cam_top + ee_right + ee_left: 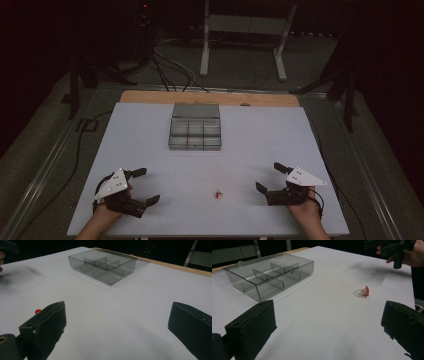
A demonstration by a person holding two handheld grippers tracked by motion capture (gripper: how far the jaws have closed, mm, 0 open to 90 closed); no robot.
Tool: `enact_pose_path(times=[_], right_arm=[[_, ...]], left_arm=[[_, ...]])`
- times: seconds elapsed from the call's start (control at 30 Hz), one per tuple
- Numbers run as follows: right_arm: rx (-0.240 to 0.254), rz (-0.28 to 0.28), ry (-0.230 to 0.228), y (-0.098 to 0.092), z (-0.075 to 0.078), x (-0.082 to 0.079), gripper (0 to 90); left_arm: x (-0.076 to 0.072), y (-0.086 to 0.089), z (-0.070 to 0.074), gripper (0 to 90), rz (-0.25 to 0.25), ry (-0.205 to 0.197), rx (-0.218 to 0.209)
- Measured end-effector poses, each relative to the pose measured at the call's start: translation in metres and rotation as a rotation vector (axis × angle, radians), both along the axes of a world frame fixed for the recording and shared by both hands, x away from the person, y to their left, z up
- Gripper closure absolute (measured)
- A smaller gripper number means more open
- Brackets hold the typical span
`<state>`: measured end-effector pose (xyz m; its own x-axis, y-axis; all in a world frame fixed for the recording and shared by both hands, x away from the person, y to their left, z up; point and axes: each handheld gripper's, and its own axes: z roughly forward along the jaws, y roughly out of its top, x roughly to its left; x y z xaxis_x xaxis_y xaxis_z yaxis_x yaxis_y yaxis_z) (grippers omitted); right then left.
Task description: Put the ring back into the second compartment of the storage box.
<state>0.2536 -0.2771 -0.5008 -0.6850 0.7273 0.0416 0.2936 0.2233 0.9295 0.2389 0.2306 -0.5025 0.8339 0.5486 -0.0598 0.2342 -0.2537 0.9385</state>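
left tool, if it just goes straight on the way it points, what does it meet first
Likely nothing for a while: the left tool is open over bare table. The small red-and-clear ring lies slightly right of its line, the compartment box left; depth is unclear.

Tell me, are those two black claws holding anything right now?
Nothing is held. The left gripper and right gripper both have open jaws, and the small red-topped ring lies untouched on the table between them.

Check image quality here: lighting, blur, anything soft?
High view: dim, dark surroundings, small red-and-clear piece barely resolved. Left gripper view: sharp on the clear divided box, near jaws soft, smudgy shadow under the far gripper. Right gripper view: box crisp, near jaws blurred.
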Motion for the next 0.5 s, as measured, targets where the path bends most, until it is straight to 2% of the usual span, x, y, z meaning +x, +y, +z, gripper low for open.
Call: enact_pose_path(times=[0.37, 0.5], right_arm=[[0.003, -0.023, 0.023, -0.0028, -0.0016, 0.0033, 2.1], [-0.012, -0.023, 0.021, -0.0018, -0.0019, 0.0033, 2.1]], left_arm=[[0.0011, 0.0014, 0.0, 0.8, 0.005, 0.0, -0.01], [0.0009, 0.001, 0.0006, 0.8, 0.003, -0.001, -0.02]])
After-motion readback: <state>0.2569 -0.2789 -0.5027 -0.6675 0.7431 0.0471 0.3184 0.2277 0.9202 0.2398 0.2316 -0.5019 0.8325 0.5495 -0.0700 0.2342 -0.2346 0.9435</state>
